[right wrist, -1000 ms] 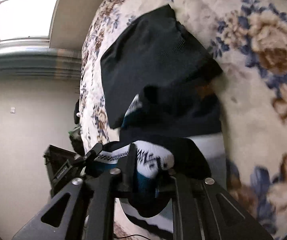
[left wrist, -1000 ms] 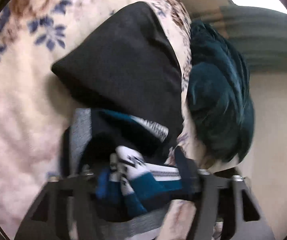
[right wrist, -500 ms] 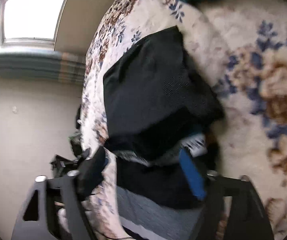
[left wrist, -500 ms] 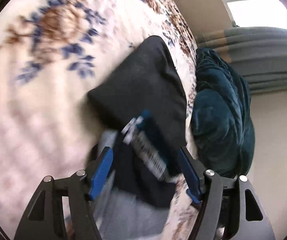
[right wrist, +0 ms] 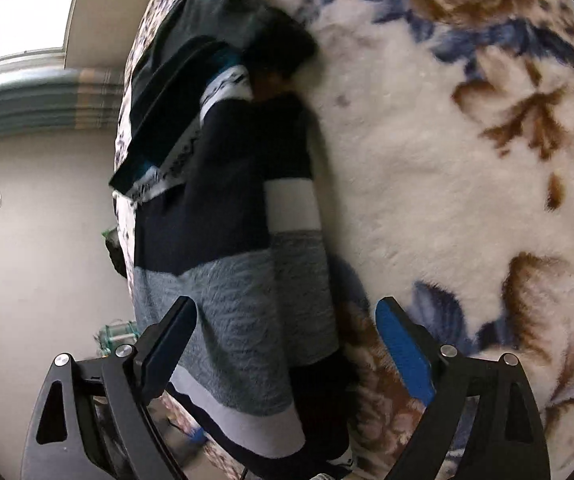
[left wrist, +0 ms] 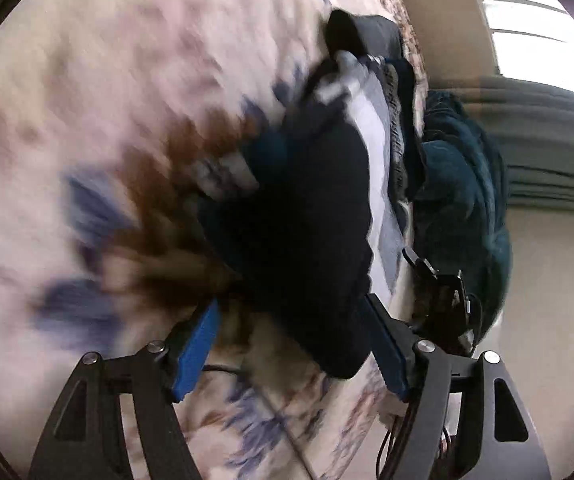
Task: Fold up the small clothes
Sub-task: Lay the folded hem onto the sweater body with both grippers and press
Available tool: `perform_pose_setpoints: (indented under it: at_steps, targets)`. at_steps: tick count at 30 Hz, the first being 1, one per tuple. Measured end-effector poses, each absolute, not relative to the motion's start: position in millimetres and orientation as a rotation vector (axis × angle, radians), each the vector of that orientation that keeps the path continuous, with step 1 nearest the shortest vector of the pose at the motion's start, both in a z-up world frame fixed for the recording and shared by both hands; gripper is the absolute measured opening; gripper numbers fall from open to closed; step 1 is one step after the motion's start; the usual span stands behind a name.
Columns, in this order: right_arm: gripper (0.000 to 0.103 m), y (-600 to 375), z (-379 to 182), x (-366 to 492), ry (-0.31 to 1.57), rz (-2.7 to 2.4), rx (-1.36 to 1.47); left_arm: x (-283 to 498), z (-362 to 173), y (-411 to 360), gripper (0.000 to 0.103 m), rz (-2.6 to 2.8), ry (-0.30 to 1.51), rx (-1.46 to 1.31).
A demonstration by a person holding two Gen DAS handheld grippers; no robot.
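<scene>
Both grippers hang over a fluffy cream blanket with brown and blue flowers [right wrist: 427, 184] that covers a bed. In the right wrist view, the right gripper [right wrist: 283, 334] has its fingers spread wide, one black finger at the left and one blue-padded finger [right wrist: 401, 350] at the right, with nothing pinched between them. Under and ahead of it lies a folded knit sweater with navy, white and grey bands [right wrist: 243, 248], stretched along the blanket close to the bed's edge. Its grey band passes between the open fingers without touching either. Beyond the sweater, farther from the camera, sits a stack of dark folded clothes with a white patterned strip [right wrist: 191, 96].

The left wrist view is heavily blurred. The left gripper [left wrist: 291, 344] also has its blue-padded fingers [left wrist: 197, 350] spread apart, holding nothing. A dark navy part of the sweater [left wrist: 307, 216] fills the gap ahead of them, its pale bands showing along the right side. Whether the fingers touch the cloth cannot be told. To the right of the bed's edge lies a dark teal plush throw [left wrist: 471, 208], bunched up.
</scene>
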State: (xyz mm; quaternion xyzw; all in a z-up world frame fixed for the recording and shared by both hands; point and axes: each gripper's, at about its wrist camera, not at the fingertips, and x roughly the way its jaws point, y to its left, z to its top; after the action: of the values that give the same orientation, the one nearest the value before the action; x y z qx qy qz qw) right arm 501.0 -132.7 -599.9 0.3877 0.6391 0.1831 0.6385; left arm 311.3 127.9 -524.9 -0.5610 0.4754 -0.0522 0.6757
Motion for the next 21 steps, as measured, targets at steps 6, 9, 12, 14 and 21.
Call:
perform_pose_setpoints:
  at_steps: [6, 9, 12, 14, 21]
  targets:
    - [0.102, -150, -602, 517, 1.464, 0.440, 0.902, 353, -556, 105, 0.072, -0.059, 0.954, -1.358]
    - [0.103, -152, -607, 529, 1.480, 0.472, 0.927, 364, -556, 106, 0.067, 0.013, 0.905, -1.348]
    - [0.103, -134, -616, 547, 1.505, 0.524, 0.911, 371, -547, 115, 0.036, 0.028, 0.901, -1.324]
    - [0.103, -121, -625, 560, 1.509, 0.567, 0.902, 376, -539, 122, 0.033, 0.019, 0.915, -1.284]
    - [0.027, -98, -638, 572, 1.418, 0.623, 0.969, 378, -521, 151, 0.029, -0.068, 0.993, -1.190]
